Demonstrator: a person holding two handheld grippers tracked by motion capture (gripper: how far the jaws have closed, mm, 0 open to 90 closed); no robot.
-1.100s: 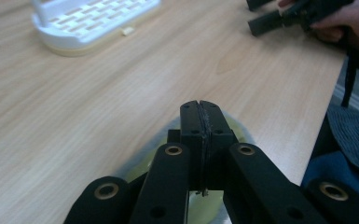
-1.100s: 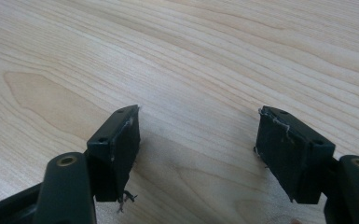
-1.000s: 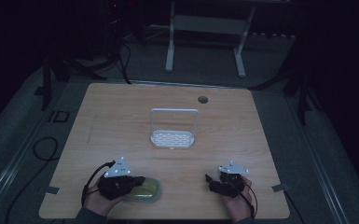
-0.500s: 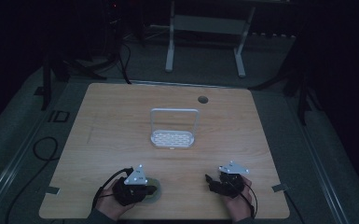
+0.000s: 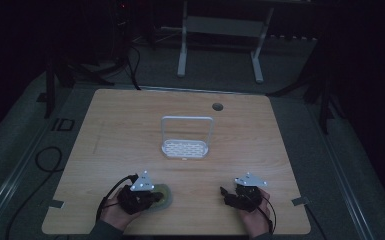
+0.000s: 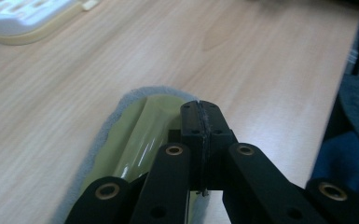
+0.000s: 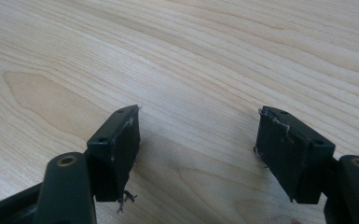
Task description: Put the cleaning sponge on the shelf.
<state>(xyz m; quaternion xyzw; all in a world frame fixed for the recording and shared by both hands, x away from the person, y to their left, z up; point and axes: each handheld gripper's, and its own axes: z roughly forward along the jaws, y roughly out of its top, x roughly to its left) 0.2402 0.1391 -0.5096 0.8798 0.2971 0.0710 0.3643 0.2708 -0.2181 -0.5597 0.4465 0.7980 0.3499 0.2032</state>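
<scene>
Landmark: white perforated plastic rack with wire handle (image 5: pixel 186 148), mid-desk.
Left hand-held gripper (image 6: pixel 200 108): jaws pressed together, empty, over a yellow-green pad with grey fuzzy edge (image 6: pixel 135 135), nearer than the rack, leftward.
Right hand-held gripper (image 7: pixel 198 140): jaws spread wide, empty, above the light wooden desk (image 7: pixel 205 51), nearer than the rack, rightward.

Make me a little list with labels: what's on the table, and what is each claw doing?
Table: light wooden tabletop
Middle of table: white plastic perforated rack with an upright loop handle
Near left edge: yellow-green glossy scrubber with a grey fuzzy base, lying flat
Left claw: jaws pressed together, over the scrubber; whether it pinches any part is unclear
Right claw: jaws wide apart, nothing between them, bare wood beneath
Hands: one on each claw, at the table's near edge
</scene>
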